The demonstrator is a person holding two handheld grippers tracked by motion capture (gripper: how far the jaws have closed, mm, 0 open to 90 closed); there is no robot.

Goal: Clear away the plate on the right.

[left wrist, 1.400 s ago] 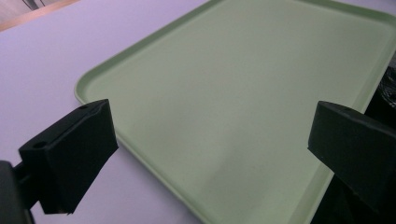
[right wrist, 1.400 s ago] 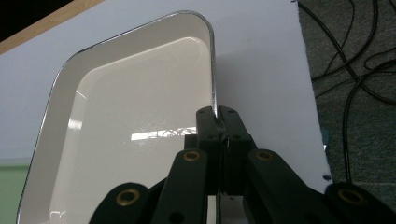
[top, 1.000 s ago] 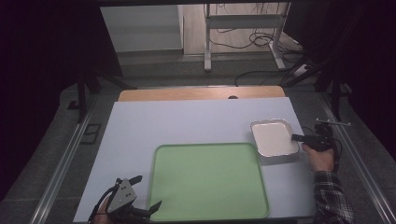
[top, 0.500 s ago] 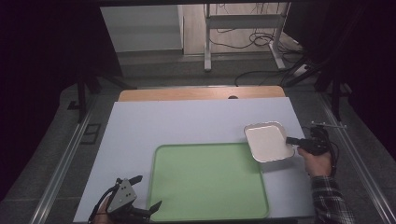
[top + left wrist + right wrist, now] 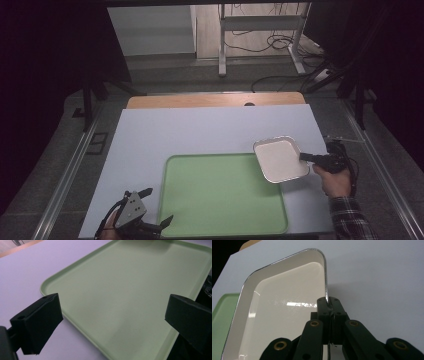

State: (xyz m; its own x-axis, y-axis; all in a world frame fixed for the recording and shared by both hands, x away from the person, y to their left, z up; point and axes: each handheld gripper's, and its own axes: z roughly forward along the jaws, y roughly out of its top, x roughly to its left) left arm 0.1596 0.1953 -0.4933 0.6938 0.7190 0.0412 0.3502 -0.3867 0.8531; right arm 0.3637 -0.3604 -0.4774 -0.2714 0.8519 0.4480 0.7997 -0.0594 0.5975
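Note:
A white square dish point(image 5: 280, 160) with a thin metal rim hangs tilted just above the table, over the right edge of the green tray point(image 5: 220, 200). My right gripper point(image 5: 306, 158) is shut on the dish's right rim; in the right gripper view the jaws pinch that rim point(image 5: 327, 305) and the dish point(image 5: 279, 312) is empty. My left gripper point(image 5: 159, 206) rests open at the tray's front left corner. In the left gripper view its two black jaws stand wide apart over the bare tray point(image 5: 130, 295).
The tray lies on a pale grey-lilac table top point(image 5: 200, 130) with a wooden strip point(image 5: 215, 100) along its far edge. Metal rails run down both sides of the table. Desk legs and cables point(image 5: 270, 45) stand on the floor beyond.
My right gripper has carried the dish leftward and nearer the tray, lifting and tilting it so it now overlaps the tray's right edge. The left gripper has not moved.

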